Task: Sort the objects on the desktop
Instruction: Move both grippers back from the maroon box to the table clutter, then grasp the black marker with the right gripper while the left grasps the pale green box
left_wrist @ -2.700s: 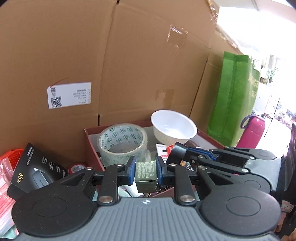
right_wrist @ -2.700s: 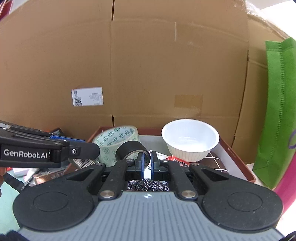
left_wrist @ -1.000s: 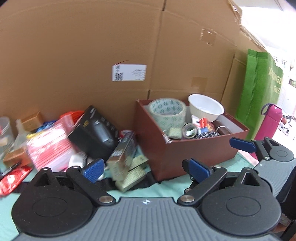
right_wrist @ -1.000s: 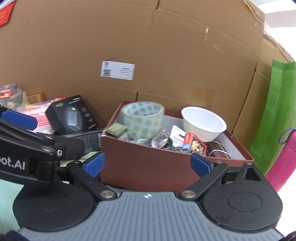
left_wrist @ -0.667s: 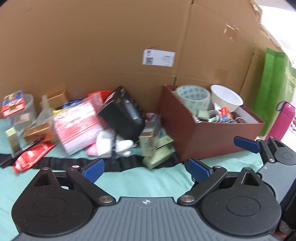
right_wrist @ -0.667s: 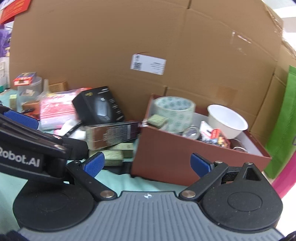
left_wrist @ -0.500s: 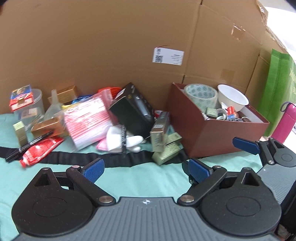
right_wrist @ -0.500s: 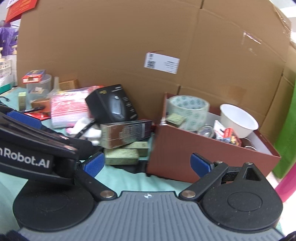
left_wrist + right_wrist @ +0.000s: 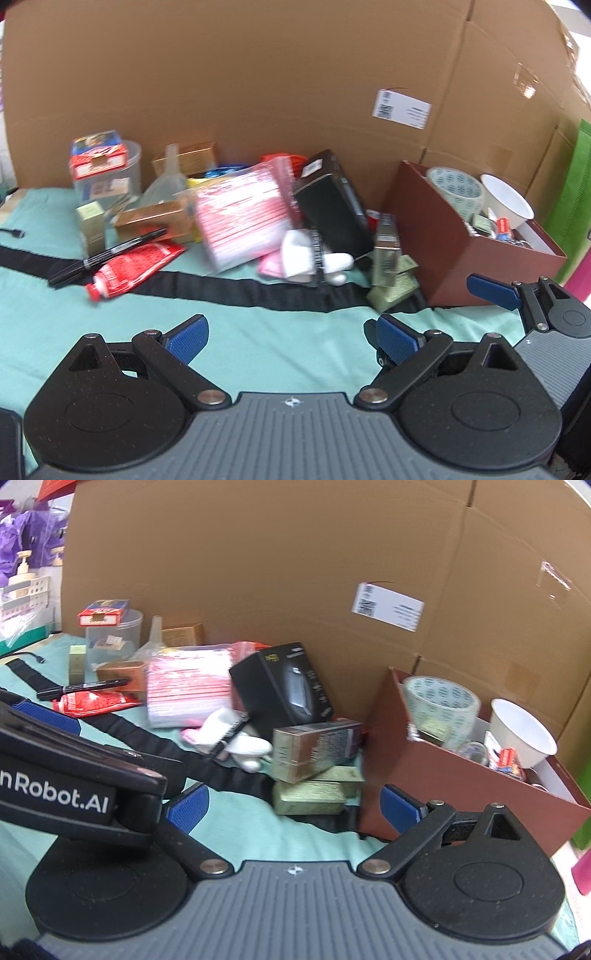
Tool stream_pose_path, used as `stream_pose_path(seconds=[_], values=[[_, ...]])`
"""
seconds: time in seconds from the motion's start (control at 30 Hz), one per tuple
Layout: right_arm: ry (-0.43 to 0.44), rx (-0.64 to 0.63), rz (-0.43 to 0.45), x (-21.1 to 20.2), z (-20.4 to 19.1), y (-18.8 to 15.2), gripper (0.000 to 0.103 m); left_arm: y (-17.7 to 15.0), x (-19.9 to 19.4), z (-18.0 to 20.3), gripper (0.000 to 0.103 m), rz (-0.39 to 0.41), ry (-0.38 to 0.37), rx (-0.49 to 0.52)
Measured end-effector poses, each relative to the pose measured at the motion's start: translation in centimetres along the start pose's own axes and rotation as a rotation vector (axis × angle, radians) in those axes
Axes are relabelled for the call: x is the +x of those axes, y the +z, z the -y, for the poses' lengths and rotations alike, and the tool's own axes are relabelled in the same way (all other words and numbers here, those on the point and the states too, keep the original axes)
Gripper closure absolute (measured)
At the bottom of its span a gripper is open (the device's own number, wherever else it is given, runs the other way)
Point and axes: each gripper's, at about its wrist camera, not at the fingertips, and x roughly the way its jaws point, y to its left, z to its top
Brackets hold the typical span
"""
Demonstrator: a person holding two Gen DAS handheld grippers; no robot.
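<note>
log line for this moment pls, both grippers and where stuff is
left gripper: open, empty | right gripper: open, empty | brown box: holds tape roll, white bowl | loose items on green cloth

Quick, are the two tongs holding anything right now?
Left tongs: open, holding nothing.
Right tongs: open, holding nothing.

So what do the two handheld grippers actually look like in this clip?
Both match: the left gripper and right gripper have matte black linkage arms, blue textured finger pads, silver pivot pins and a ribbed grey body. White "Robot.AI" lettering marks the left one's side.
</note>
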Motion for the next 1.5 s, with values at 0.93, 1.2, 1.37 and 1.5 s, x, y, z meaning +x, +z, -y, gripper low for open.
stream_pose_path(seconds=[0.93,1.2,1.37,1.5], values=[[0.341,-0.068,0.089,3.5,-8.9,4.8,0.007,3.2,-0.8,-14.2,0.013,0.033,0.038,-0.147],[0.429,-0.069,0.118,5.4,-11.1,6.8,0.017,5.8,1.8,-15.5,0.027,0.025,0.08,-0.065],[0.472,-0.118,0.132,7.0,-13.1,7.9,0.02,6.9,3.7,-15.9,0.027,0.015,0.077,-0.038],[0.503,-0.175,0.144,8.3,-14.6,8.7,0.022,7.1,5.2,-16.3,0.032,-0.013,0.092,-0.014]])
